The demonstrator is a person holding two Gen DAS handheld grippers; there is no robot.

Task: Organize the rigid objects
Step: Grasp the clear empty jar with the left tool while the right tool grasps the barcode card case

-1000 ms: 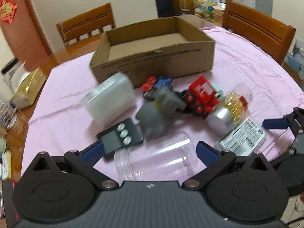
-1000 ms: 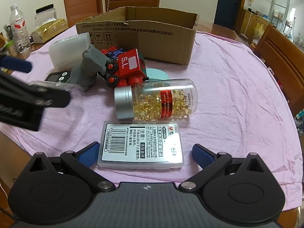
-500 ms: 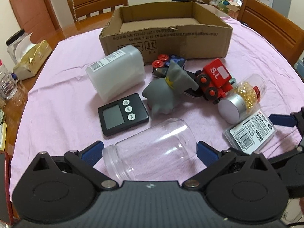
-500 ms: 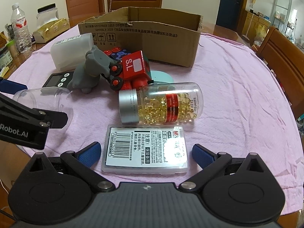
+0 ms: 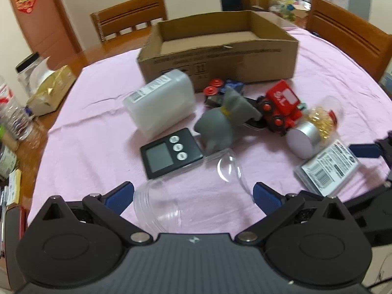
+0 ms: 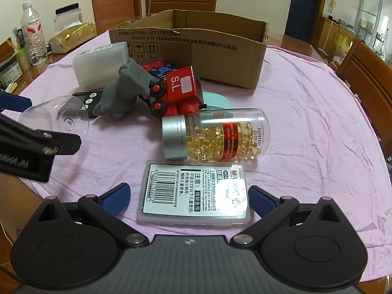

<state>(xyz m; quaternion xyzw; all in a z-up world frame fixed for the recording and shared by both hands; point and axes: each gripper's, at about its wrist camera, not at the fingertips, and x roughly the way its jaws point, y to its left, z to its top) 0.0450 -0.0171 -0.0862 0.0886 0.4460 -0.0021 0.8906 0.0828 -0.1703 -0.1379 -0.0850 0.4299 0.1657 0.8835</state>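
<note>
My left gripper [image 5: 193,193] is open around a clear empty plastic jar [image 5: 188,188] lying on the pink cloth; its fingers stand on either side of the jar, apart from it. My right gripper [image 6: 188,196] is open around a flat clear case with a barcode label [image 6: 193,196]. Beyond lie a capsule bottle with a silver lid [image 6: 215,134], a red toy train [image 6: 178,90], a grey toy elephant [image 5: 220,122], a black timer [image 5: 171,152], a white container [image 5: 161,103] and an open cardboard box [image 5: 220,49].
Wooden chairs [image 5: 129,22] stand behind and to the right of the table. A water bottle [image 6: 33,36], a jar and a gold packet [image 5: 51,90] sit on the table's bare left edge. The left gripper shows in the right wrist view [image 6: 29,144].
The left gripper has tilted and shifted a little, with the jar still between its open fingers. The right gripper has moved slightly closer to the flat case.
</note>
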